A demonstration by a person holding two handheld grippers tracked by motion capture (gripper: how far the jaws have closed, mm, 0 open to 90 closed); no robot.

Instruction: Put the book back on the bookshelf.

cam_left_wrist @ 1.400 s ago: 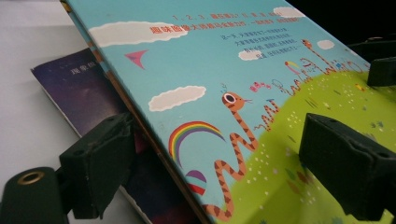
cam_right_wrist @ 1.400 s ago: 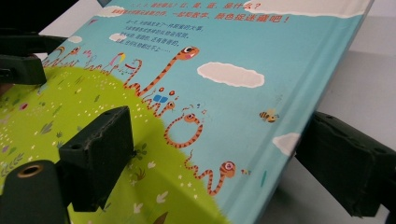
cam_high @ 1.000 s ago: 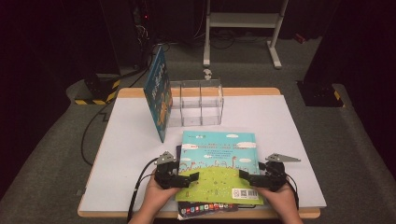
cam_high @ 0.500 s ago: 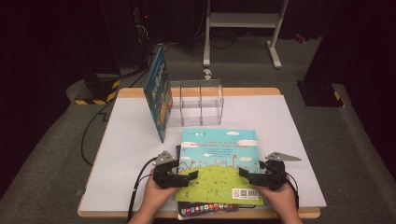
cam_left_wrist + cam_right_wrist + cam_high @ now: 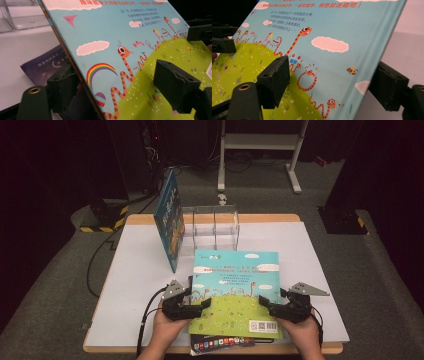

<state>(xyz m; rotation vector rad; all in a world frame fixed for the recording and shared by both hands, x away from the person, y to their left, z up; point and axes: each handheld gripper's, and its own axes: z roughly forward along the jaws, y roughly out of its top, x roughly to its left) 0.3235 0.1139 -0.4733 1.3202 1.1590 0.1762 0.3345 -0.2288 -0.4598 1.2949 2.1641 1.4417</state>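
Picture book (image 5: 235, 285) with Chinese cover text

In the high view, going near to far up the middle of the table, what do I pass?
Dark book at the near edge → picture book lying over it, a gripper at each side → clear divider rack → table's far edge.
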